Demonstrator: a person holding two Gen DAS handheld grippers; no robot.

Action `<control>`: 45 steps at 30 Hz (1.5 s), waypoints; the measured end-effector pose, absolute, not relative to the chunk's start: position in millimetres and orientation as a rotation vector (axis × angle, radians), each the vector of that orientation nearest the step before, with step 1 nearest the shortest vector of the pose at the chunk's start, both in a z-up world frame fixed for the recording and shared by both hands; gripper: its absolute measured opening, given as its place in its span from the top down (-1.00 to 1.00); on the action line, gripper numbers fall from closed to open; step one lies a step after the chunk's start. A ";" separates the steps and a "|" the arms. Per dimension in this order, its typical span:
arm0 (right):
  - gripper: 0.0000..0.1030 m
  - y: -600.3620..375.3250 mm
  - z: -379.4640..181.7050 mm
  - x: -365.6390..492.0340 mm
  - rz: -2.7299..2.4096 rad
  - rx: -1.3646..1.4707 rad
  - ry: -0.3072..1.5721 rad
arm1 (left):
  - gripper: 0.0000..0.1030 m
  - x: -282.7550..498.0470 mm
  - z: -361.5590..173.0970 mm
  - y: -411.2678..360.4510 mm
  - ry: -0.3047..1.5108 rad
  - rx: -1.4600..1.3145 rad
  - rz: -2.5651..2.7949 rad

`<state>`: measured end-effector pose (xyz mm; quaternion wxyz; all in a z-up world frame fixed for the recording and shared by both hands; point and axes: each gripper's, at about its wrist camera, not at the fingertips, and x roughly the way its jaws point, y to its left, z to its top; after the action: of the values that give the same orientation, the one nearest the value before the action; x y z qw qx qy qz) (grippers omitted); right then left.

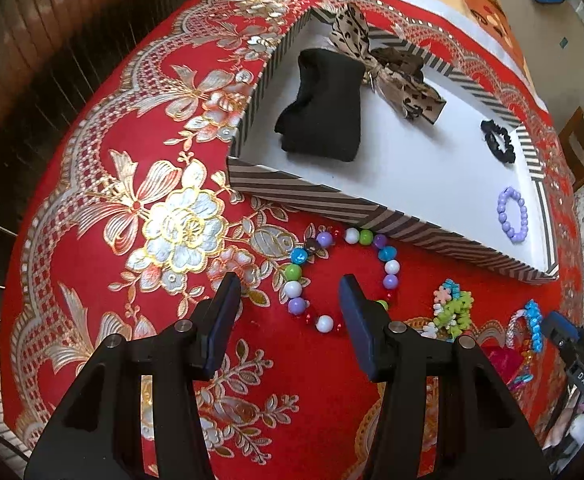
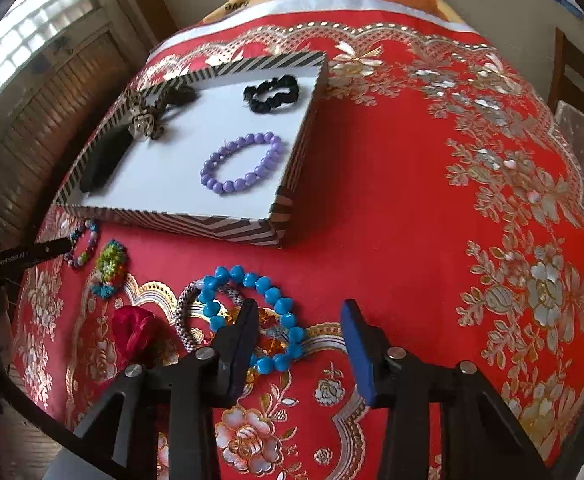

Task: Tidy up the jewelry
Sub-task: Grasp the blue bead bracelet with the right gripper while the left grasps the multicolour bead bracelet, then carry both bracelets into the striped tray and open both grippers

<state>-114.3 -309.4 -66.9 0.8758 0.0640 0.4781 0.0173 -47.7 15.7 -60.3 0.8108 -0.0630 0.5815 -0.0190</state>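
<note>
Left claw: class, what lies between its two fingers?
In the left wrist view, the open left claw frames part of the multicoloured bead necklace lying on the red tablecloth.

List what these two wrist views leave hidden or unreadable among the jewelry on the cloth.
- Amber beads, right wrist view: mostly hidden by the blue bead bracelet and right gripper finger.
- Multicolor bead bracelet, left wrist view: near side hidden behind a left gripper finger.
- Pink item, left wrist view: blurred, partly hidden.

Bright daylight, seemingly from the shuttered window (image 2: pixel 32 36); sharp centre, strong fisheye bending and dark edges
</note>
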 end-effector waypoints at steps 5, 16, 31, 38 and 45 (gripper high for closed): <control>0.46 -299.6 -68.7 -101.4 0.053 0.080 1.013 | 0.01 -43.3 -62.2 7.8 1.241 -0.068 -0.040; 0.94 -293.3 -61.0 -101.8 0.126 0.085 0.997 | 0.85 -38.9 -59.4 -3.2 1.243 -0.049 -0.119; 0.93 -292.3 -59.4 -93.6 0.149 0.017 1.038 | 0.85 -49.5 -42.0 -4.7 1.232 -0.061 -0.128; 0.57 -291.0 -66.4 -81.1 0.183 -0.020 1.096 | 0.85 -47.6 -49.4 -2.7 1.249 -0.062 -0.123; 0.58 -278.6 -72.8 -78.9 0.193 -0.091 1.115 | 0.77 -42.0 -61.9 -4.1 1.290 -0.048 -0.117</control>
<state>-78.9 -278.6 -72.8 0.8433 -0.0430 0.5279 0.0913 -42.0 -4.1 -61.9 0.7974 -0.0225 0.6006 -0.0546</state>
